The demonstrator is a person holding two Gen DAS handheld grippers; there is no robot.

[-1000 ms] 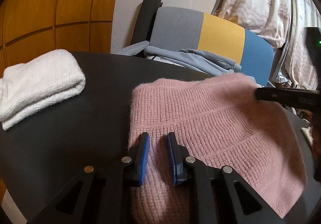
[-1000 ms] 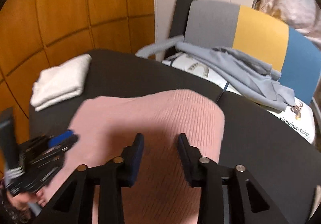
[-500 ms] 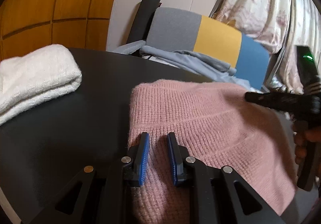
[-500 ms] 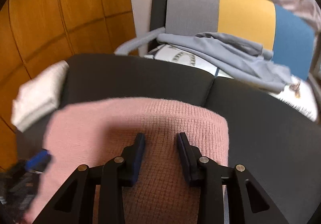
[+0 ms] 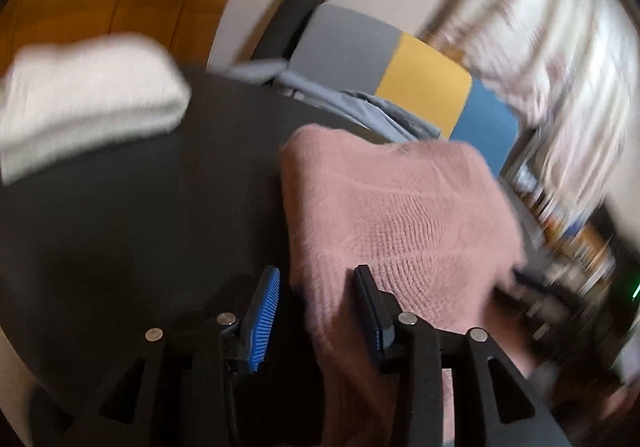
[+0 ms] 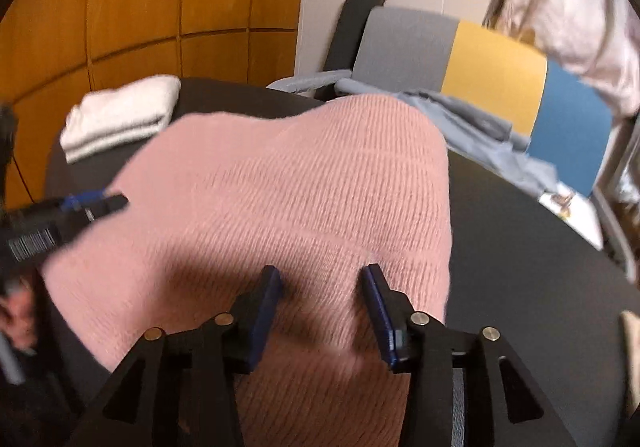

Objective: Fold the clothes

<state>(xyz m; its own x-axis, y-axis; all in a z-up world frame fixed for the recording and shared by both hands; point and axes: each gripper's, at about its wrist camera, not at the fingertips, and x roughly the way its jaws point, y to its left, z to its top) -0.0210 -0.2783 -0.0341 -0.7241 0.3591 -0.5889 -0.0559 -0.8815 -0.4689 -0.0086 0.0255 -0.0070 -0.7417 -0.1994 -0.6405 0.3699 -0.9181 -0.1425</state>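
So the pink knit sweater is folded up on the dark table, with a folded white garment sitting further back near the wood wall. Both sets of jaws have just been opening: the left gripper stands spread around the sweater's left edge, and the right gripper is spread with its tips over the knit, not pinching it.

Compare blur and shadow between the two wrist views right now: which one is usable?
Left wrist view: heavy motion smear on the white folded cloth and curtain; only the left gripper is crisp. Right wrist view: sharper, pink sweater ribs readable, a gripper shadow ahead of the right gripper, left edge blurred. Both bend at the rim.
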